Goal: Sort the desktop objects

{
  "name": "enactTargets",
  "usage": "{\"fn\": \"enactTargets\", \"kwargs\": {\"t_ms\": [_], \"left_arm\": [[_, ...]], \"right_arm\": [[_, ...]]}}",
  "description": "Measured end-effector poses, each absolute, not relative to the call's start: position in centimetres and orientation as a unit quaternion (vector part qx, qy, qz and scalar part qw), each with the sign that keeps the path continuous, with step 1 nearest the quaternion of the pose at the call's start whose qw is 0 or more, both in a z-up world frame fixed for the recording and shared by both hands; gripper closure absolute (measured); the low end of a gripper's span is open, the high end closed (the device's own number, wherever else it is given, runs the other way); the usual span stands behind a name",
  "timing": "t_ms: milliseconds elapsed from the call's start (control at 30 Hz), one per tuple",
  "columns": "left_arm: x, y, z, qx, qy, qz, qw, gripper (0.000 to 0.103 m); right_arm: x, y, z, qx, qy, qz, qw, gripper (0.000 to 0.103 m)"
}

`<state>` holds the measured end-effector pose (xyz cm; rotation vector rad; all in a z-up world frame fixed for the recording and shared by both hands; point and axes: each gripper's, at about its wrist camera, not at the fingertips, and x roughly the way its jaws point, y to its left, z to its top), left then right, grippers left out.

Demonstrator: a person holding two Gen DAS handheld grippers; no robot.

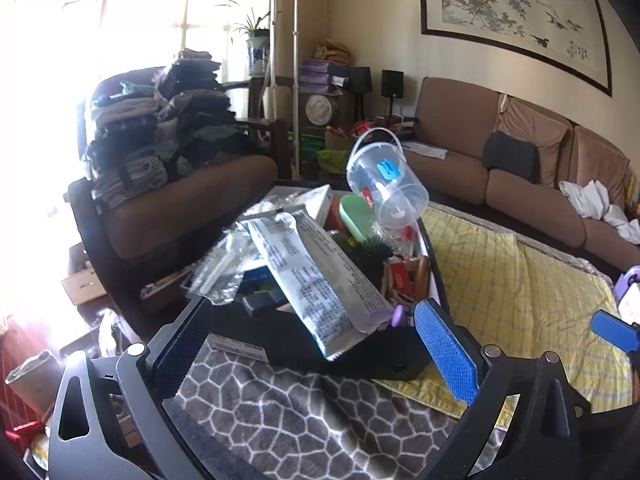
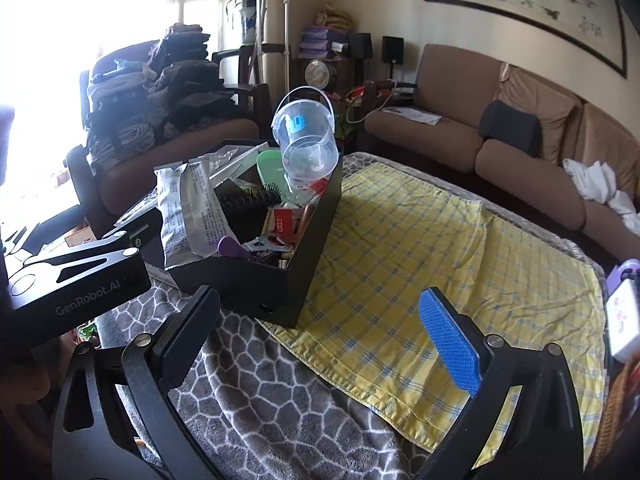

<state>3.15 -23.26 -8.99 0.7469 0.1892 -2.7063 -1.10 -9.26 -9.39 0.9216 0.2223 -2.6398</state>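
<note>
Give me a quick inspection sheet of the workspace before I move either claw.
Surface: yellow checked cloth over a grey patterned blanket.
Job's things: black box heaped full; clear bucket tilted on top; white wrapper hanging over the near edge.
Clutter: purple-and-white item at the right edge.
Grippers: left claw and right claw open, empty.
Cables: nothing seen.
Surroundings: brown sofa, armchair stacked with folded clothes.

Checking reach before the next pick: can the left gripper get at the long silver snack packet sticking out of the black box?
Probably yes. The left gripper is open right before the silver packet, whose near end overhangs the black box wall, nothing between.
</note>
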Motion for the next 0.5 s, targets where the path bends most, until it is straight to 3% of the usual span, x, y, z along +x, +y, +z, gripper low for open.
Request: {"fn": "enactTargets", "kwargs": {"t_ms": [500], "left_arm": [[3.19,-23.58,-9.00,0.269,0.071,-0.946,0.165,0.000]], "right_arm": [[-0.81,-9.63,-9.43,0.320,0.088,-0.929,0.163,0.003]]}}
